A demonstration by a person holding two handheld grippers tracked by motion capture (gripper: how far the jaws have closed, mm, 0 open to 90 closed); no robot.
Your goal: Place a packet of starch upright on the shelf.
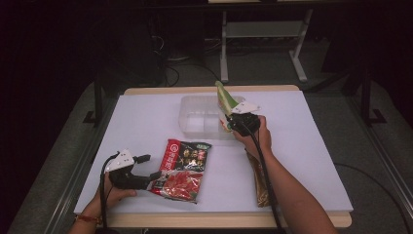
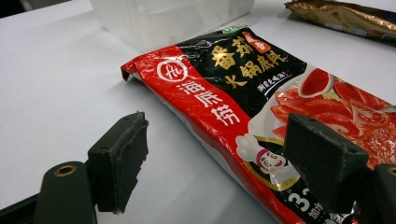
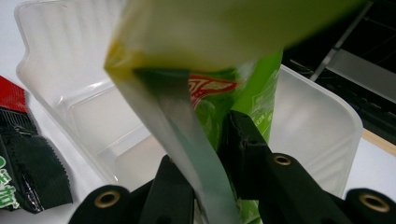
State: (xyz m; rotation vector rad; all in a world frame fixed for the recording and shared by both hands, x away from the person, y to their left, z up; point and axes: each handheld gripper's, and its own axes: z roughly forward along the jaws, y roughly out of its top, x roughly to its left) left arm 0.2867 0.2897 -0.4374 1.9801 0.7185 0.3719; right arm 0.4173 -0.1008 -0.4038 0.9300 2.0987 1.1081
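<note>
A green snack packet (image 1: 225,100) stands tilted over the near right corner of a clear plastic tub (image 1: 195,117). My right gripper (image 1: 229,122) is shut on its lower end. In the right gripper view the green packet (image 3: 210,46) rises between the two jaws of the right gripper (image 3: 210,149), with the tub (image 3: 317,121) behind it. A red and black sauce packet (image 1: 182,168) lies flat at the front left. My left gripper (image 1: 148,166) is open at its left edge. In the left gripper view the jaws of the left gripper (image 2: 219,140) straddle that edge of the red packet (image 2: 224,93), apart from it.
A gold packet (image 1: 260,180) lies on the white table sheet (image 1: 311,146) under the right forearm, also seen as the gold packet (image 2: 341,16) in the left gripper view. The tub (image 2: 154,18) stands beyond the red packet. Table legs and cables lie past the far edge.
</note>
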